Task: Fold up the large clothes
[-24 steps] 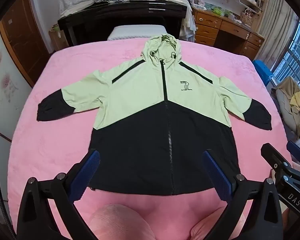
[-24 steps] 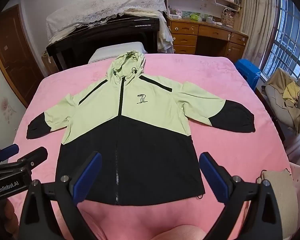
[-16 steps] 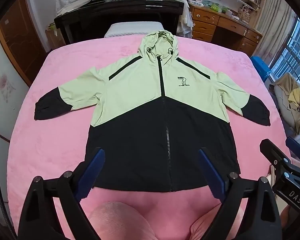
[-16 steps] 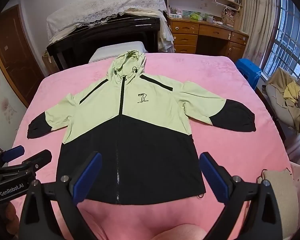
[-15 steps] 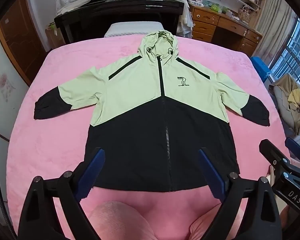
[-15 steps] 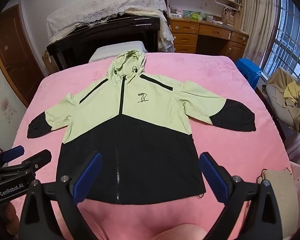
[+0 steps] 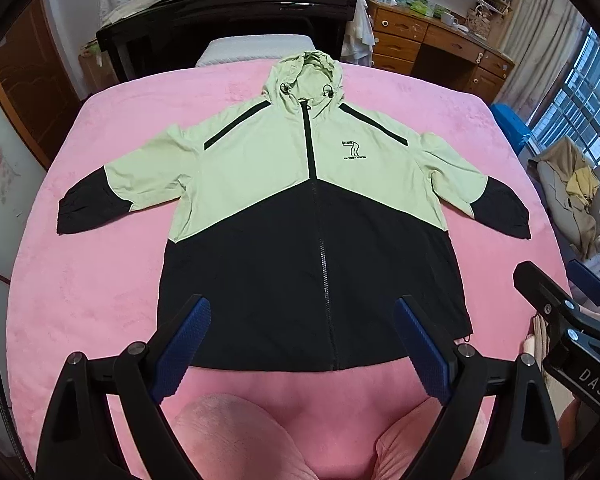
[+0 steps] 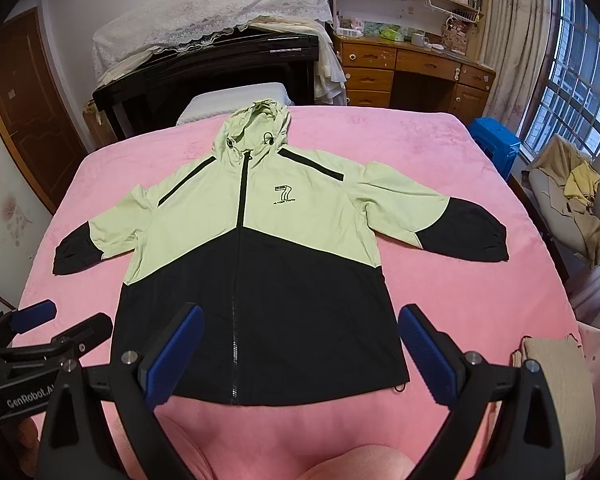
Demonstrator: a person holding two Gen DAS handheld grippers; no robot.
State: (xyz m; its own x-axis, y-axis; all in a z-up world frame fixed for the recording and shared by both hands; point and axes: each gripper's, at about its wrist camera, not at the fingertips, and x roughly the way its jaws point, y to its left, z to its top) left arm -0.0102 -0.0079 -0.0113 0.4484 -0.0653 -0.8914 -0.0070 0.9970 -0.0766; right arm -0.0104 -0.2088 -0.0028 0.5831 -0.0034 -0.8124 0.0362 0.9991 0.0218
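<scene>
A hooded jacket [image 7: 312,216], light green on top and black below, lies flat and zipped on a pink bed cover [image 7: 92,280], sleeves spread, hood toward the headboard. It also shows in the right wrist view [image 8: 256,264]. My left gripper [image 7: 300,344] hangs open and empty above the jacket's hem. My right gripper [image 8: 300,348] is open and empty above the hem too. Each gripper shows at the edge of the other's view: the right one [image 7: 556,304], the left one [image 8: 56,324].
A black headboard [image 8: 204,68] with a white pillow [image 8: 236,98] stands behind the bed. A wooden desk with drawers [image 8: 412,72] is at the back right, a blue stool [image 8: 496,140] and a chair heaped with clothes [image 8: 572,196] to the right. A beige cloth [image 8: 556,380] lies near right.
The left wrist view has shifted a little, so the jacket sits slightly higher and closer in the frame. The jacket has not moved. Both grippers stay open.
</scene>
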